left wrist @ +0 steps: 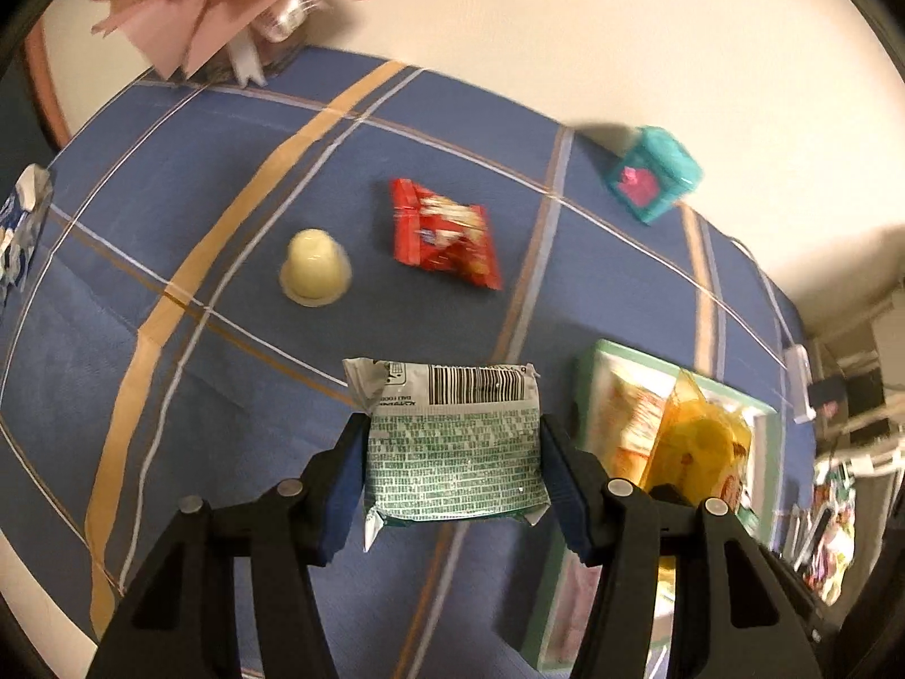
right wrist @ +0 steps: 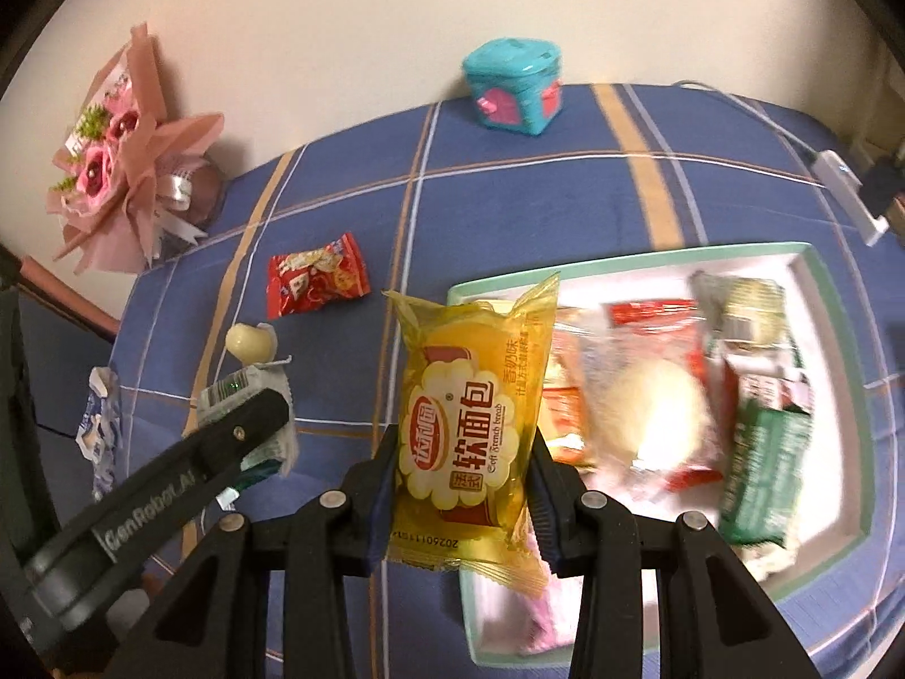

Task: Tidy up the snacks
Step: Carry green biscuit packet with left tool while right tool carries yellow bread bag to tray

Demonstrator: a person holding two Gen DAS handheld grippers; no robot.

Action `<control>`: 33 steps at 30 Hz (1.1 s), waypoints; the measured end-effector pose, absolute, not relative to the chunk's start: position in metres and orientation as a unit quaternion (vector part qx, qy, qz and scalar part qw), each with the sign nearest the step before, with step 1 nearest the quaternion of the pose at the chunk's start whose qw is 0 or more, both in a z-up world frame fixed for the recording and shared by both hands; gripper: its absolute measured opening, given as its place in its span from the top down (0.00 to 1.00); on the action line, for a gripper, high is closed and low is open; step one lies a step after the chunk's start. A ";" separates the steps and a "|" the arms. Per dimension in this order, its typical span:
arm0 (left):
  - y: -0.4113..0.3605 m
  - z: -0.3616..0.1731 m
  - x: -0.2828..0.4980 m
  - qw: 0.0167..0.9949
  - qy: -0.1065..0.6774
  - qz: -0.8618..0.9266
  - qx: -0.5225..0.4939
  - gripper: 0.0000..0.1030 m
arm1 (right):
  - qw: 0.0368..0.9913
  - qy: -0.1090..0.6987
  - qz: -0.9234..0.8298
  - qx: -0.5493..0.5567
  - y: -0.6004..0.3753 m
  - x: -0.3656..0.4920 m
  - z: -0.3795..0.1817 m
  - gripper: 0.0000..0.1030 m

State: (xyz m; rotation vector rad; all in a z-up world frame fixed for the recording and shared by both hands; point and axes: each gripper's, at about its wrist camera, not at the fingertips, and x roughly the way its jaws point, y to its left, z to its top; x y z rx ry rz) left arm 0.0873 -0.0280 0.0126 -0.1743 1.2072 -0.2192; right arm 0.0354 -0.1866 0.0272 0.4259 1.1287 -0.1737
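Two hand-held grippers hang over a table spread with a blue plaid cloth (left wrist: 226, 181), each clamped on a wrapped snack. The left gripper (left wrist: 452, 452) pinches a green-and-white packet (left wrist: 452, 441) by its sides, barcode side up; the print on it is too small to read. In the right wrist view the same tool shows the lettering "GenRobot.AI" along its arm. The right gripper (right wrist: 461, 452) squeezes a yellow bread packet (right wrist: 469, 418) between its blue pads (right wrist: 543, 509); the wrapper reads "Soft French bread" beside large Chinese characters, with a date code along its lower seal. That packet hangs at the near left corner of a green-rimmed white tray (right wrist: 826, 294) already filled with other wrapped snacks. Loose on the cloth beyond the grippers lie a red snack packet (left wrist: 447, 232) and a small jelly cup (left wrist: 315, 267), side by side. A teal box (right wrist: 512, 85) with pink hearts and a pink bouquet (right wrist: 113, 170) stand against the wall.
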 end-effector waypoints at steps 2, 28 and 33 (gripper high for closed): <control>-0.037 0.016 0.077 0.814 0.564 -0.119 -0.075 0.41 | 0.821 0.525 -0.090 0.204 -0.193 0.028 0.032 0.59; -0.172 -0.012 -0.011 0.749 0.606 -0.263 0.049 0.41 | 0.752 0.548 -0.255 0.263 -0.327 -0.053 0.012 0.58; -0.176 -0.026 -0.009 0.742 0.619 -0.252 0.057 0.41 | 0.745 0.557 -0.264 0.255 -0.328 -0.050 0.007 0.58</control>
